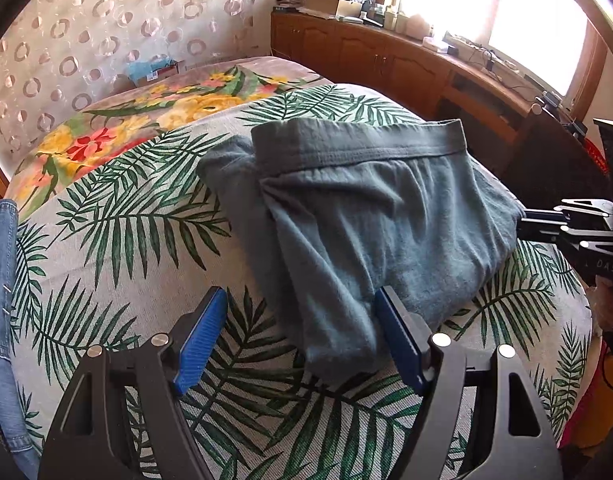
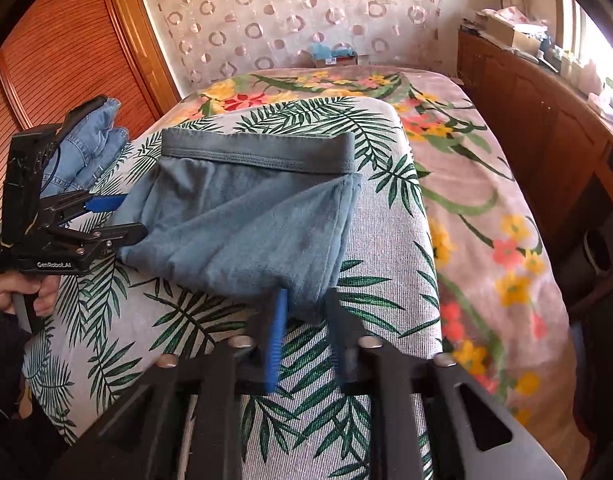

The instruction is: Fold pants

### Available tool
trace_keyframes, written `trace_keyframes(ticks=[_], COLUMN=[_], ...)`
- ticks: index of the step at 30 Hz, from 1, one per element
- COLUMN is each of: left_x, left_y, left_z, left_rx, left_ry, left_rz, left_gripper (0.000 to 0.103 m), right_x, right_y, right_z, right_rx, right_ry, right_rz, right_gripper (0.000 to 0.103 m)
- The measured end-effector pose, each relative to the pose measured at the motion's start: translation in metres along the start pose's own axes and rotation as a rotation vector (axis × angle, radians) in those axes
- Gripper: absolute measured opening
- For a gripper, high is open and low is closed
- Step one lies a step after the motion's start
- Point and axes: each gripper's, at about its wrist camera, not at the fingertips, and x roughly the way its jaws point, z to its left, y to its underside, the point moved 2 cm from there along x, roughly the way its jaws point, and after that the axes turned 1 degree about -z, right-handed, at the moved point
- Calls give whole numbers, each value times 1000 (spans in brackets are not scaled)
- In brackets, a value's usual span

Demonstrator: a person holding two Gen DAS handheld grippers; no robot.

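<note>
Blue-grey pants [image 1: 366, 208] lie folded into a compact rectangle on the palm-leaf bed sheet [image 1: 126, 220], waistband [image 1: 366, 144] at the far side. My left gripper [image 1: 300, 296] stands wide open over the near left corner of the fold, and the cloth rests against its right pad [image 1: 398, 336]. In the right wrist view the left gripper [image 2: 134, 216] straddles that same corner of the pants [image 2: 246, 220]. My right gripper [image 2: 307, 294] has its narrow jaws shut on the near right corner of the cloth. The left wrist view shows the right gripper [image 1: 520, 222] pinching the fold's right edge.
Blue jeans [image 2: 94, 140] are piled at the bed's left edge. A floral blanket [image 2: 486, 200] covers the bed beyond and to the right of the sheet. A cluttered wooden cabinet [image 1: 386, 56] runs under the window; a wooden wardrobe [image 2: 46, 60] stands left. A hand [image 2: 26, 296] holds the left gripper.
</note>
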Motion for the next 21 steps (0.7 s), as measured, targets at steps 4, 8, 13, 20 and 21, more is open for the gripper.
trace_keyframes(ticks=[4, 8, 13, 20, 21], left_x=[1, 1, 1, -7, -11], left_y=[-1, 0, -1, -5, -8], left_z=[1, 1, 3, 1, 0], left_rx=[-4, -4, -4, -3, -2], left_ry=[4, 6, 6, 0, -3], left_rz=[0, -4, -4, -28, -40], left_gripper=[78, 78, 78, 78, 78], right_x=[-8, -9, -4, -22, -23], right_y=[2, 9, 10, -4, -6], right_z=[-3, -5, -6, -14, -14], right_rx=[-20, -35, -13, -4, -7], right_ry=[29, 54, 35, 68, 73], right_rz=[-16, -3, 14, -52, -62], right_gripper=[3, 3, 3, 11, 15])
